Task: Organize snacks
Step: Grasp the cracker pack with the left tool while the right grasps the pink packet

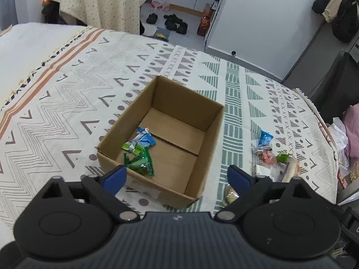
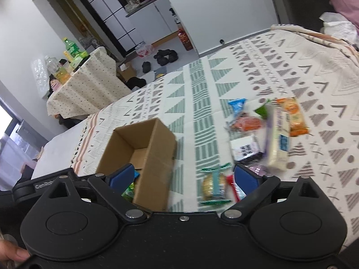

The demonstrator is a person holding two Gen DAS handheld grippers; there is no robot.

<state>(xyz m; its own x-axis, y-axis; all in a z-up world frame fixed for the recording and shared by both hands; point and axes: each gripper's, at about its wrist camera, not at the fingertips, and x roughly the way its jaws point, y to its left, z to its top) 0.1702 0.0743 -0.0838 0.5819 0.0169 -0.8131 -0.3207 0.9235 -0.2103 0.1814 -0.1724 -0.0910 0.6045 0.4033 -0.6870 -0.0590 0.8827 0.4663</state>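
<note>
An open cardboard box (image 1: 202,121) (image 2: 154,139) sits on a patterned cloth. Inside it lie green snack packets (image 1: 140,161) and a blue-and-white packet (image 1: 143,137). My left gripper (image 1: 177,177) hangs above the box's near wall, open, nothing between its blue pads. Right of the box lies a loose pile of snacks (image 1: 269,159) (image 2: 264,130): a blue packet (image 2: 236,105), an orange packet (image 2: 296,116), a long cream bar (image 2: 279,143), a round biscuit pack (image 2: 214,185). My right gripper (image 2: 184,177) is open and empty between the box and the pile.
The patterned cloth (image 1: 67,103) covers a wide bed-like surface, whose right edge (image 1: 323,121) drops off near pink and white bundles (image 1: 350,134). Beyond it stand a draped table (image 1: 98,0) with bottles (image 2: 71,49), and shoes (image 1: 172,21) on the floor.
</note>
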